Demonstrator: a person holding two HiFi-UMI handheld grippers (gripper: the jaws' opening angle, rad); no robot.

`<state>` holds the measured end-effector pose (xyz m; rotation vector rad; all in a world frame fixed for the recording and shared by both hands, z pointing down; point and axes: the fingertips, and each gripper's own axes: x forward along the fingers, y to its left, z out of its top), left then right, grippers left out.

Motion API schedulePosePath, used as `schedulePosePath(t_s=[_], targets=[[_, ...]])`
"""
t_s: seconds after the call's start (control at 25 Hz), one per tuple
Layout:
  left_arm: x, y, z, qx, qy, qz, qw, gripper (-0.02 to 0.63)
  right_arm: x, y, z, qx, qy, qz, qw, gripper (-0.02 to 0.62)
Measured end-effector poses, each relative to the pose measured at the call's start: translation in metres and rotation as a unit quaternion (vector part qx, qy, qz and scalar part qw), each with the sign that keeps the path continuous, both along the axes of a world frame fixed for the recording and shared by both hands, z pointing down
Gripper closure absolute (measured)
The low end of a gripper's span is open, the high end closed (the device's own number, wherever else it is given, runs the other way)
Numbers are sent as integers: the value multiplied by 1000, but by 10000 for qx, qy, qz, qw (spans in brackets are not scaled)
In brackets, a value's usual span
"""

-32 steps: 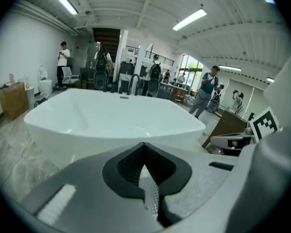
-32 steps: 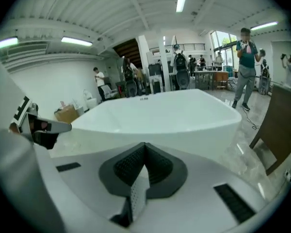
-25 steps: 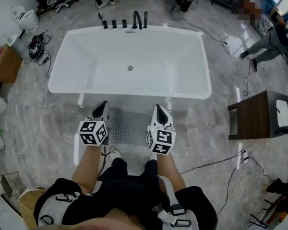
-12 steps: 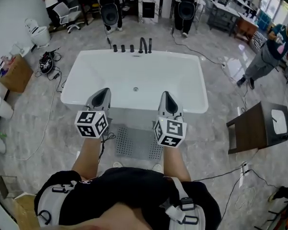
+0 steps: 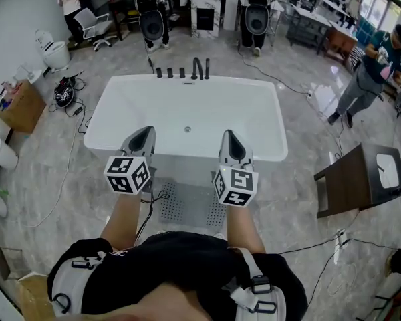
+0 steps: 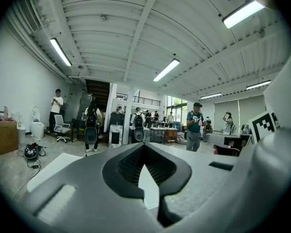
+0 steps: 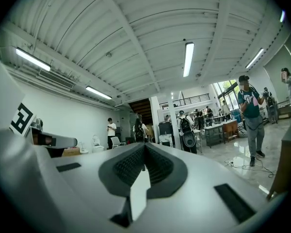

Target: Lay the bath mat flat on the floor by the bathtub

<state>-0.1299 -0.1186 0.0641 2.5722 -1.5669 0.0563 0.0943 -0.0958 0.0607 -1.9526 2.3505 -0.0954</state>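
The grey perforated bath mat (image 5: pixel 190 202) lies flat on the floor in front of the white bathtub (image 5: pixel 187 116), in the head view. My left gripper (image 5: pixel 144 136) and right gripper (image 5: pixel 229 141) hover side by side above the tub's near rim, both raised off the mat. Both are shut and hold nothing. In the left gripper view my left gripper (image 6: pixel 144 148) points level across the room, jaws together. The right gripper view shows my right gripper (image 7: pixel 144 155) the same way, jaws closed and empty.
A dark wooden stand (image 5: pixel 357 179) is at the right of the tub. Cables (image 5: pixel 307 229) trail over the floor. A cardboard box (image 5: pixel 17 105) and a toilet (image 5: pixel 53 52) stand at the left. People (image 5: pixel 371 72) stand farther back in the room.
Both grippers have risen from the mat up to the tub's rim level. The head view has tilted up, showing more of the room. The mat stays flat on the floor.
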Motion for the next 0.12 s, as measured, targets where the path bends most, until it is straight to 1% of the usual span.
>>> schedulePosePath(t_s=[0.12], targets=[[9, 5, 2, -13, 23, 54, 10000, 603, 7, 6, -1, 79, 67, 20, 9999, 591]])
